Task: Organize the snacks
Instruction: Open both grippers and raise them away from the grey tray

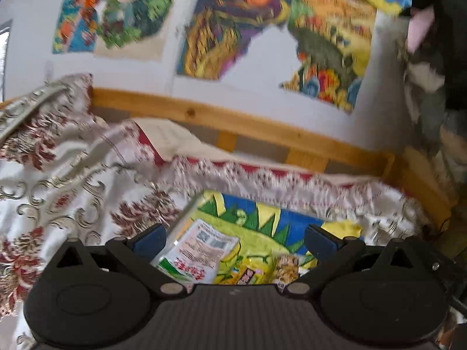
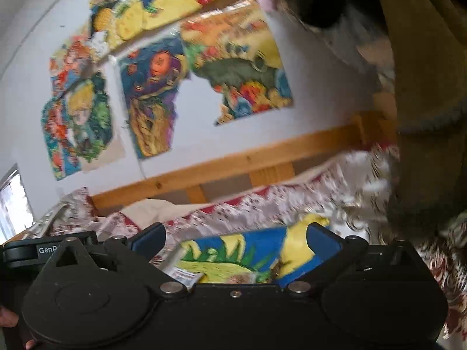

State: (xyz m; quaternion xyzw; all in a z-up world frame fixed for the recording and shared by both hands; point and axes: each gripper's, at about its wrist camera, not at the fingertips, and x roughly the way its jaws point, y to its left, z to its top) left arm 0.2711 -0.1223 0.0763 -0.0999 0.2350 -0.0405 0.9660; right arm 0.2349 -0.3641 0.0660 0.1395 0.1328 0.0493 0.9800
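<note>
In the left wrist view my left gripper (image 1: 235, 239) is open and empty, its blue-padded fingers (image 1: 149, 239) wide apart above several snack packets on a bright green, blue and yellow mat (image 1: 262, 221). A white and green packet (image 1: 195, 253) lies between the fingers, with a yellow packet (image 1: 251, 271) and a brown-printed one (image 1: 287, 267) to its right. In the right wrist view my right gripper (image 2: 235, 239) is open and empty over the same mat (image 2: 233, 248). A white packet (image 2: 182, 274) and a brown one (image 2: 239, 278) show partly behind the gripper body.
The mat lies on a bed with a white and red floral cover (image 1: 58, 180). A wooden bed rail (image 1: 233, 122) runs behind it, under a white wall with colourful posters (image 1: 233, 29). Dark clothing (image 2: 423, 87) hangs at the right. Both views are blurred.
</note>
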